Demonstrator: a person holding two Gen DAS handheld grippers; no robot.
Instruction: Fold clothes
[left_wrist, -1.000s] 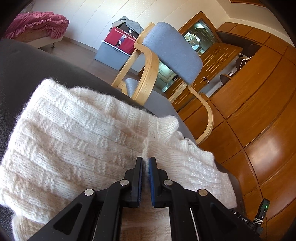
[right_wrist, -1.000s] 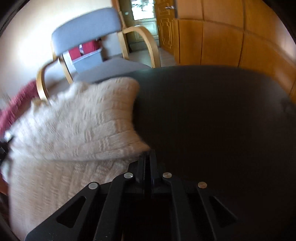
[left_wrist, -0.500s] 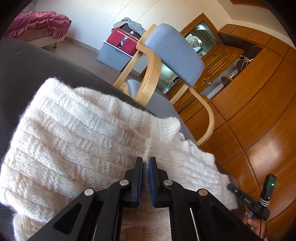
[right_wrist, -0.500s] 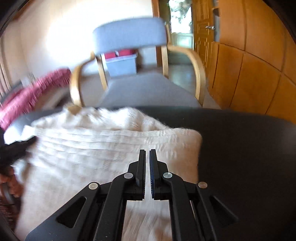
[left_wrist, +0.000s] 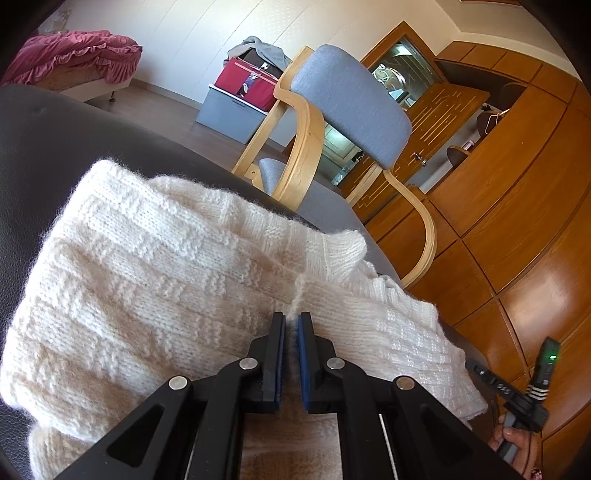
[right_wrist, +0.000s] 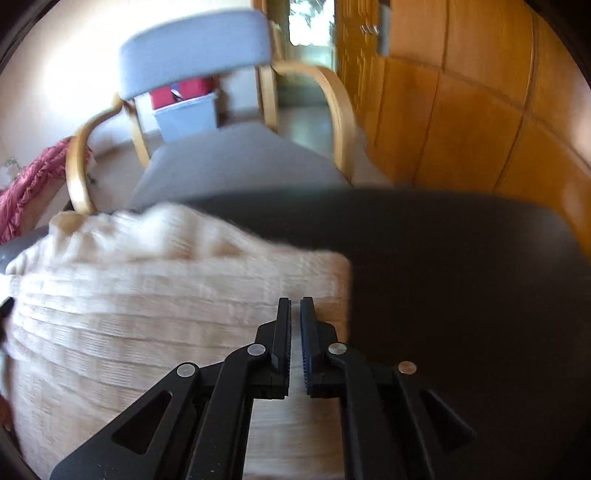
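A cream knitted sweater (left_wrist: 147, 295) lies folded on a dark surface (left_wrist: 55, 147). My left gripper (left_wrist: 291, 321) is shut on a raised ridge of the knit near the ribbed cuff (left_wrist: 332, 254). In the right wrist view the sweater (right_wrist: 166, 314) is blurred and its right edge ends just past my right gripper (right_wrist: 295, 306). That gripper's jaws are shut to a thin slit above the cloth, and I cannot tell whether any knit is pinched between them. A hand (left_wrist: 517, 443) with a black device shows at the lower right of the left wrist view.
A grey-cushioned wooden armchair (left_wrist: 351, 107) stands just beyond the far edge of the dark surface (right_wrist: 461, 277). Wooden wall panels (left_wrist: 517, 221) run along the right. A grey bin with a red bag (left_wrist: 229, 114) and a bed with a red cover (left_wrist: 74, 59) stand further back.
My right gripper has swung from the sweater's near corner to over the sweater's right part. The hand with the black device has come into the left wrist view. The left gripper has kept still.
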